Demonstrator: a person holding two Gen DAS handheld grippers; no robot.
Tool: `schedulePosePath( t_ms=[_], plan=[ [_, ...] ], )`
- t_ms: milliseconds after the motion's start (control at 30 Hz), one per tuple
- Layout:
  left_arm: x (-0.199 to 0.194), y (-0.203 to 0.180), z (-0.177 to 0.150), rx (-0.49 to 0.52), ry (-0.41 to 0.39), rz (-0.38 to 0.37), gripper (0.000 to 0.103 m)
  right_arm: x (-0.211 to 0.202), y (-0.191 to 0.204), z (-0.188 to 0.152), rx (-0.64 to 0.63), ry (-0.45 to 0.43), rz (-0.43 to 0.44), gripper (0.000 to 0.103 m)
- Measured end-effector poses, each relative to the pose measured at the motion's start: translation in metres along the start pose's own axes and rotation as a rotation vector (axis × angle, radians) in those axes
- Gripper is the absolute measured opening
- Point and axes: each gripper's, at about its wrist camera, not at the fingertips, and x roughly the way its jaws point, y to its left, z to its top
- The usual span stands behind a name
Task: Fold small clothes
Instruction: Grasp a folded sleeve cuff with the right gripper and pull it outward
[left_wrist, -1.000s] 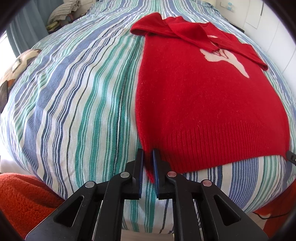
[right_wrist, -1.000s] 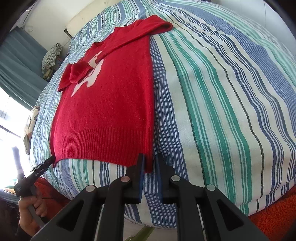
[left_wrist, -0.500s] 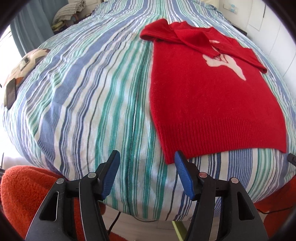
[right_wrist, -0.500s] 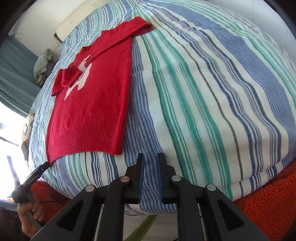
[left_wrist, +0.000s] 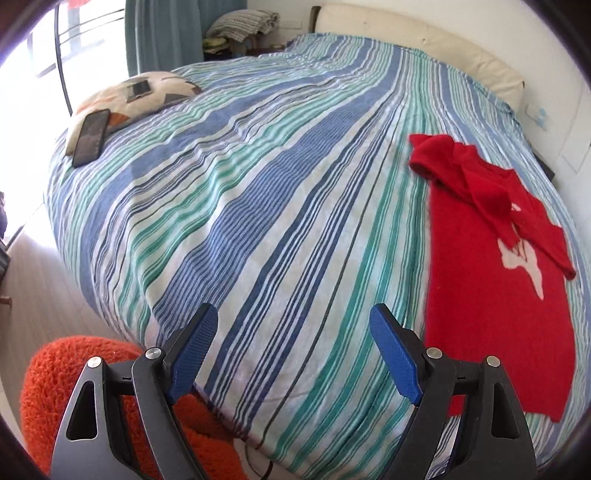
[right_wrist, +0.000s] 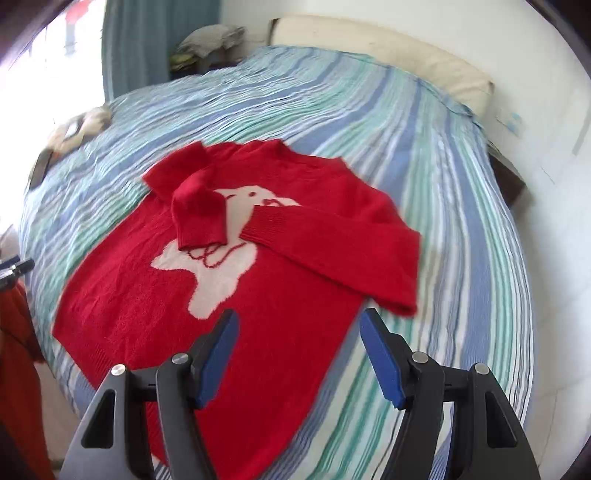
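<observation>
— Where's the sweater (right_wrist: 280, 295)?

— Flat on the striped bed (left_wrist: 258, 206), both sleeves folded in across the white animal on its chest.

— And the grippers?

— Left gripper (left_wrist: 293, 347) is over bare bedspread, with the sweater off to one side of it; its jaws are opening, nothing between them. Right gripper (right_wrist: 299, 350) hangs above the hem, jaws also opening, not touching the knit.

— Anything else?

— A phone (left_wrist: 90, 136) by the pillow (left_wrist: 147, 92).
</observation>
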Motion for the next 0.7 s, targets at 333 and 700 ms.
schedulePosePath(
  t_ms=[333, 700],
  plan=[
    [0.019, -0.003, 0.0, -0.009, 0.059, 0.021, 0.086, 0.156, 0.058, 0.06, -0.293, 0.123, -0.035, 0.058],
    [0.029, -0.004, 0.0, -0.01, 0.087, 0.035, 0.086, 0.024, -0.206, -0.044, 0.683, -0.183, -0.089, 0.007]
  ],
)
